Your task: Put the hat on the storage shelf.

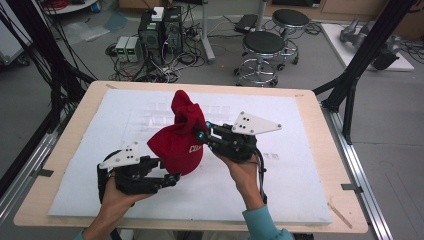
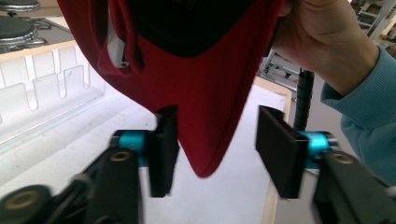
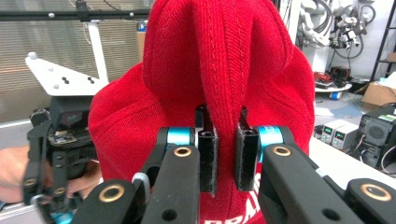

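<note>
- Above the white mat (image 1: 280, 180) on my worktop (image 1: 85, 115), the red cap (image 1: 177, 140) hangs in the air — lifted clear of the surface, not resting on anything.
- My right tongs (image 1: 202, 134) are pinched narrow on a fold of the cap's knit-looking red fabric; in the right gripper view the two black pads sit close together with a ridge of cloth squeezed between them (image 3: 223, 154).
- My left tongs (image 1: 175, 179) stand wide. In the left gripper view the cap's lower tip (image 2: 205, 158) dips down between the two pads; the left-hand pad (image 2: 164, 154) looks to be touching or just beside the cloth, the other pad (image 2: 276, 149) is well apart from it.
- White lettering shows on the cap's front in the high view, too small to read whole.
- A clear plastic rack (image 2: 51, 93) with upright dividers sits on the mat behind the cap.
- How far along, as I judge it: the pick-up is done and one side is secured — the second grasp is not yet made. What is left seems to be closing my left tongs on that hanging edge, then whatever shaping or placing follows; the pictures do not tell me where the cap is meant to end up.
</note>
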### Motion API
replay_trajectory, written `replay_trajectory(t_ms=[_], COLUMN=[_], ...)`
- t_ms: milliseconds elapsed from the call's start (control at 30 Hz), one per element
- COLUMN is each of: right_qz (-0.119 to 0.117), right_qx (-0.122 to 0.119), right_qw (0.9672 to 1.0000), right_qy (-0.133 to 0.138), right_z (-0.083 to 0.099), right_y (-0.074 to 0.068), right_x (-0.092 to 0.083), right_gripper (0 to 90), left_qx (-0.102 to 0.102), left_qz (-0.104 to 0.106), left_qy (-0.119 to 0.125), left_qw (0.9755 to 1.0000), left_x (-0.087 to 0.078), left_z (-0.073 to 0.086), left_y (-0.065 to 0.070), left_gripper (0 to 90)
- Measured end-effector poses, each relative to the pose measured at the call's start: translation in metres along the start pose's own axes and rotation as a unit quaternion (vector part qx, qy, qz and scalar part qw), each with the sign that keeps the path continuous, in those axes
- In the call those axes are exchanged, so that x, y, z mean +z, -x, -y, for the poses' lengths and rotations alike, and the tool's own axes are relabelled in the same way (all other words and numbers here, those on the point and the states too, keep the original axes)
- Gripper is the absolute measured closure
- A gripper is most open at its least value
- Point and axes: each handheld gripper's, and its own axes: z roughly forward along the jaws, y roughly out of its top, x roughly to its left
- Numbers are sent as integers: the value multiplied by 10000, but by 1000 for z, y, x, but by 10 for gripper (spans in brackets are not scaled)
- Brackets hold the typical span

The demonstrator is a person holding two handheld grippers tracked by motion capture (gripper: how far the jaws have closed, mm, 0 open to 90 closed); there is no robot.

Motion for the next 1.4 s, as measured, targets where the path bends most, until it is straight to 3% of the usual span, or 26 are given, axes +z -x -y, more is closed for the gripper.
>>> replay_trajectory(t_ms=[133, 267, 633, 700, 767, 867, 933, 1133, 1300, 1400], right_qz=[-36, 3, -10, 21, 294, 687, 828, 945, 1213, 1383], right_qx=[-26, -81, -52, -96, -80, 0, -3, -119, -144, -156], right_qw=[10000, 10000, 10000, 9999, 9994, 9976, 9965, 9954, 9923, 9900], right_qy=[-20, -50, 1, 72, 152, -20, -104, -143, -196, -251], right_z=[1, 1, 3, 3, 2, 3, 4, 14, 26, 35], right_y=[-4, -5, -5, -6, -6, -5, -3, 2, 4, 5], right_x=[3, 4, 6, 6, 7, 6, 3, -17, -40, -55], right_gripper=[832, 833, 809, 649, 336, 108, 107, 107, 107, 107], left_qx=[20, 145, 382, 338, 364, 377, 414, 620, 802, 956], left_qz=[33, -219, -399, -384, -423, -495, -561, -840, -1177, -1425], left_qy=[-45, -97, -67, -31, -36, 17, 71, 233, 347, 308], left_qw=[10000, 9996, 9984, 9987, 9984, 9981, 9975, 9943, 9892, 9847], left_x=[-1, -3, -6, -7, -9, -13, -17, -30, -37, -39], left_z=[0, 0, 0, 0, 0, -1, -4, -20, -35, -44], left_y=[-2, -1, 2, 2, 1, -2, -4, -12, -24, -33], left_gripper=[757, 837, 853, 854, 854, 854, 854, 855, 855, 855])
